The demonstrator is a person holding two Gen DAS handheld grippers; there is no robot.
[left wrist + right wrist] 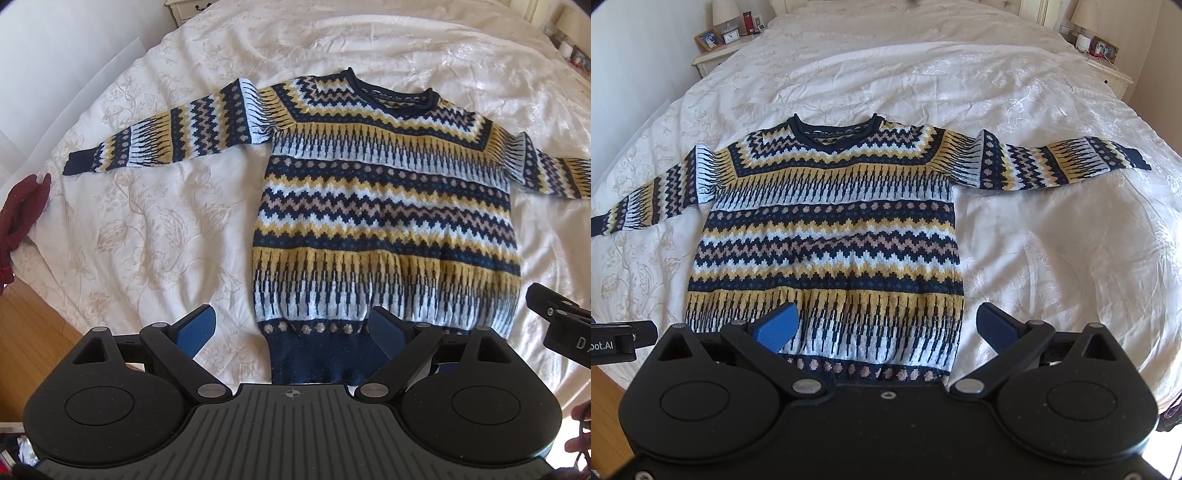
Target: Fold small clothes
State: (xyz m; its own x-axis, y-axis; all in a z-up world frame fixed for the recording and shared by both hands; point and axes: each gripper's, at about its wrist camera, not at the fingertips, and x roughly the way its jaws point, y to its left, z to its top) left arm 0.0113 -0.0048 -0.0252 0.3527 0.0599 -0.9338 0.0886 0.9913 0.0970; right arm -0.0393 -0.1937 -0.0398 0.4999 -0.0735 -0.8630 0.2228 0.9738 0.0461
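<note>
Left wrist view: the only writing I can read is "DA" in pale letters on my right gripper [557, 325], which pokes in at the right edge. My left gripper [291, 328] has its blue fingers [195, 330] spread wide and holds nothing; they hover over the navy hem at the sweater's [384, 206] lower left corner, one finger over the bare bed [147, 229], the other over the knit. The sweater lies flat, front up, on the bed, neck away from me, both sleeves stretched out sideways. A dark red cloth [22, 218] hangs at the bed's left edge.

Right wrist view: on my left gripper [620, 341], at the left edge, I read "bot.AI". My right gripper [886, 325] is also wide open and empty, straddling the sweater's [827, 236] lower right corner, one finger [777, 326] above the knit, the other above the bed [1052, 251]. Nightstands at both far corners carry small items: a picture frame [708, 40], a clock [731, 36] and a red bottle [748, 23] on the left one [709, 64].
</note>
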